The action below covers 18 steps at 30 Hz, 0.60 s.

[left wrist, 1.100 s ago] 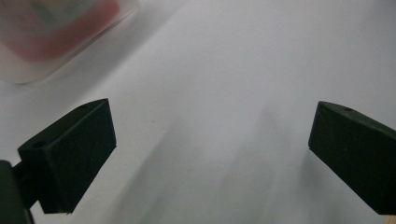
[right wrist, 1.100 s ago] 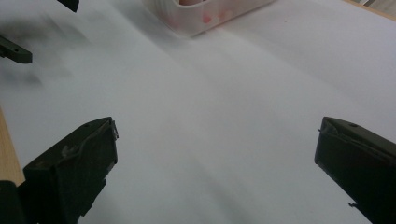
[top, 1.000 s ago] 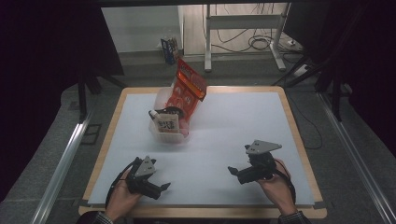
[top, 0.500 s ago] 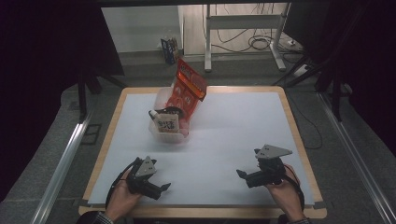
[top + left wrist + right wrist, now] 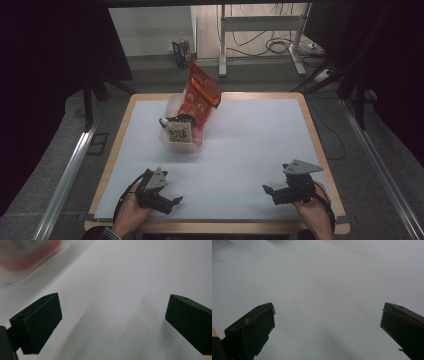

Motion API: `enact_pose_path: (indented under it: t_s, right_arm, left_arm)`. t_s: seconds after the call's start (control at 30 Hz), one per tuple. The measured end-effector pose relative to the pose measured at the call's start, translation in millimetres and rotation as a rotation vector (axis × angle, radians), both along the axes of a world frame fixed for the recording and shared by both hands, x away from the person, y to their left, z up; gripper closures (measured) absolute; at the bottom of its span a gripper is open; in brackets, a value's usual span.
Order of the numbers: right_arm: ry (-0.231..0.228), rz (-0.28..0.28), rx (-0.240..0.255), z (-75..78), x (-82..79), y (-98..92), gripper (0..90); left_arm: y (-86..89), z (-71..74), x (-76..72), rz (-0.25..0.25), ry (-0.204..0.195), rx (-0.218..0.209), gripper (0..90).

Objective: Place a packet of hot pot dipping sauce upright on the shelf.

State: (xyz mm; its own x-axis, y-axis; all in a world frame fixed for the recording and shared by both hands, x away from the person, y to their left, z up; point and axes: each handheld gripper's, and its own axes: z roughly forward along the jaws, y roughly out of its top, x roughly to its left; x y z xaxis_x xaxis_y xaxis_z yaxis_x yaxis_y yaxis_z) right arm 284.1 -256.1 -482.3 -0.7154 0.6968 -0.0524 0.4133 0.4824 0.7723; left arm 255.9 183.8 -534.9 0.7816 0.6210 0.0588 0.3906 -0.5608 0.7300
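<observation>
A clear plastic tub (image 5: 176, 110) stands on the white table top (image 5: 250, 145) at the back left. A red snack bag (image 5: 201, 92) leans out of it, and a small tan packet (image 5: 179, 132) rests at its front. In the left gripper view the tub (image 5: 27, 257) shows blurred at the upper left. My left gripper (image 5: 176, 202) lies near the front left edge, held by a hand, jaws wide apart (image 5: 112, 322) over bare table. My right gripper (image 5: 267, 192) rests near the front right edge, also open (image 5: 327, 327) with nothing between its jaws.
The table has a wooden rim (image 5: 220, 227) around the white sheet. Behind it are a metal stand (image 5: 260, 30) with cables on the floor and a small box (image 5: 181, 51). Dark curtains hang on both sides.
My right gripper has slid to the right and nearer the front edge. The left gripper and the tub stay where they were.
</observation>
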Motion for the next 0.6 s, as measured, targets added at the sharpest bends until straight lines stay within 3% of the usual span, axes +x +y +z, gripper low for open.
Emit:
enact_pose_path:
  t_s: [0.6]
  right_arm:
    - [0.047, -0.049, -0.044, -16.4, -2.2, -18.3, 0.0]
  left_arm:
    - [-0.9, -1.2, 0.0, -0.004, 0.005, 0.009, 0.4]
